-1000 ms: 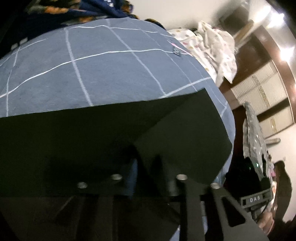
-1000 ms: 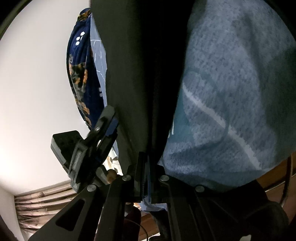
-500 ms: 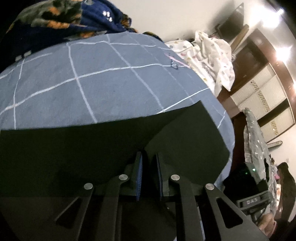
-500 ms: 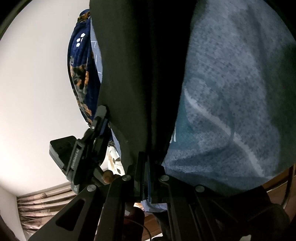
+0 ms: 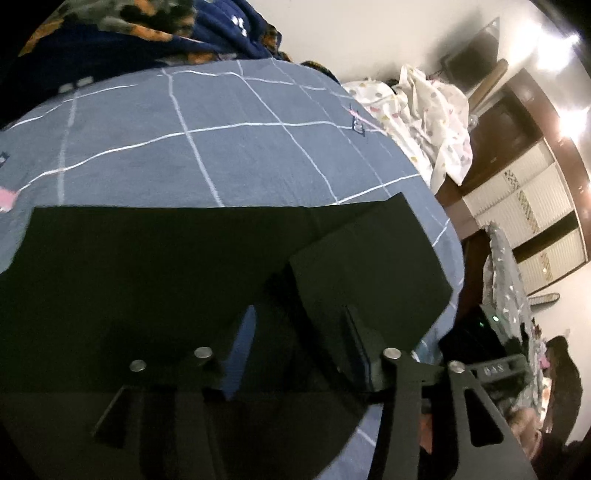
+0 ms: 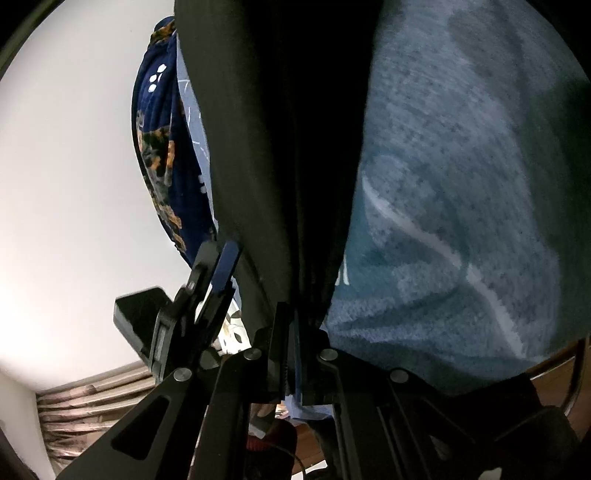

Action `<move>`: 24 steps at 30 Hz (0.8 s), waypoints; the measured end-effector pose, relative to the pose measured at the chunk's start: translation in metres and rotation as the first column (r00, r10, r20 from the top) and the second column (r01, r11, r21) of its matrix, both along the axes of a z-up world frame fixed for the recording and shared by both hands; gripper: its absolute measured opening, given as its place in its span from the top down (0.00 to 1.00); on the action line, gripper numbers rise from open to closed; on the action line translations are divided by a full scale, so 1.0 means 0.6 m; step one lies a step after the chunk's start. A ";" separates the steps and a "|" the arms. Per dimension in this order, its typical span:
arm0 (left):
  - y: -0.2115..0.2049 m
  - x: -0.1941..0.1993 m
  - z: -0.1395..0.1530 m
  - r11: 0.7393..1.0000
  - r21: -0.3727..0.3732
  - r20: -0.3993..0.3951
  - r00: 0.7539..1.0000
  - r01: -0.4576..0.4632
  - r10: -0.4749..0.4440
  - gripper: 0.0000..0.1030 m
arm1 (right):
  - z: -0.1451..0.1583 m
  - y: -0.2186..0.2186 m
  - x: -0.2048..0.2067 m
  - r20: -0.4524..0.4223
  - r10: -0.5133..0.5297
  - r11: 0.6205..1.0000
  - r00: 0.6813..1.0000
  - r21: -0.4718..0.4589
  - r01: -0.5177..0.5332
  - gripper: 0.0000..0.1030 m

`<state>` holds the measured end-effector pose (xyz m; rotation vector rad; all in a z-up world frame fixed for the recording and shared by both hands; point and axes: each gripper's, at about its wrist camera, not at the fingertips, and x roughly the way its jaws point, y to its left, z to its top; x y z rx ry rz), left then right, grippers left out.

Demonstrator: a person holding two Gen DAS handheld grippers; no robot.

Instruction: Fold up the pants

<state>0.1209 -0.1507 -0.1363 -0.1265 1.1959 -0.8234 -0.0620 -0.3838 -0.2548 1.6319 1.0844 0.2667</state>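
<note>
Lying flat on blue checked bedding (image 5: pixel 229 147), black pants (image 5: pixel 147 280) partly folded, left gripper (image 5: pixel 299 332) just spread apart above the cloth, nothing pinched, right gripper (image 6: pixel 291 332) clenched on a pants edge (image 6: pixel 280 155), patterned blanket (image 5: pixel 147 26) beyond.

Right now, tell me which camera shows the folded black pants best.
The left wrist view: the pants lie spread over the blue checked bedsheet, edges and folded corner visible. The right wrist view shows only a dark bunched strip running into the right gripper.
</note>
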 end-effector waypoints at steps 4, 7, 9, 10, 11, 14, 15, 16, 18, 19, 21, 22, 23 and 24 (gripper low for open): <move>0.076 -0.017 0.033 0.998 0.000 0.018 0.998 -0.068 0.068 0.52 | 0.020 -0.001 0.002 0.022 0.025 0.998 0.999 -0.056 -0.024 0.87; 0.177 -0.035 0.064 0.985 -0.014 0.044 0.984 -0.171 0.172 0.51 | 0.045 0.007 0.001 0.041 0.053 0.994 0.998 -0.099 -0.049 0.85; 0.265 -0.048 0.082 0.963 -0.029 0.053 0.962 -0.268 0.269 0.50 | 0.059 0.020 0.006 0.063 0.084 0.990 0.994 -0.119 -0.076 0.84; 0.323 -0.056 0.089 0.942 -0.035 0.051 0.941 -0.334 0.336 0.49 | 0.070 0.035 0.011 0.086 0.116 0.986 0.990 -0.127 -0.104 0.84; 0.372 -0.064 0.093 0.921 -0.034 0.045 0.920 -0.388 0.389 0.49 | 0.076 0.046 0.016 0.104 0.136 0.984 0.985 -0.126 -0.123 0.82; 0.498 -0.088 0.088 0.868 0.006 0.029 0.868 -0.496 0.495 0.49 | 0.090 0.089 0.032 0.158 0.205 0.975 0.966 -0.116 -0.188 0.72; 0.542 -0.097 0.080 0.852 0.038 0.020 0.852 -0.523 0.522 0.49 | 0.093 0.101 0.037 0.162 0.226 0.970 0.961 -0.124 -0.207 0.69; 0.564 -0.099 0.072 0.847 0.051 0.001 0.848 -0.529 0.530 0.49 | 0.094 0.115 0.042 0.164 0.248 0.965 0.955 -0.132 -0.227 0.65; 0.605 -0.110 0.049 0.846 0.077 -0.047 0.845 -0.528 0.532 0.49 | 0.095 0.143 0.051 0.159 0.293 0.952 0.943 -0.135 -0.273 0.63; 0.612 -0.116 0.042 0.846 0.078 -0.054 0.845 -0.527 0.531 0.49 | 0.095 0.162 0.056 0.158 0.322 0.943 0.933 -0.134 -0.303 0.61; 0.612 -0.120 0.028 0.868 0.065 -0.065 0.866 -0.493 0.496 0.49 | 0.103 0.190 0.070 0.165 0.370 0.925 0.914 -0.161 -0.345 0.60; 0.611 -0.118 0.021 0.878 0.064 -0.063 0.877 -0.474 0.477 0.49 | 0.107 0.198 0.073 0.167 0.389 0.915 0.906 -0.181 -0.360 0.59; 0.603 -0.117 0.015 0.891 0.068 -0.065 0.889 -0.450 0.454 0.49 | 0.114 0.213 0.077 0.164 0.422 0.896 0.892 -0.226 -0.383 0.59; 0.593 -0.113 0.000 0.904 0.077 -0.087 0.901 -0.420 0.425 0.49 | 0.121 0.226 0.080 0.158 0.453 0.874 0.877 -0.274 -0.402 0.59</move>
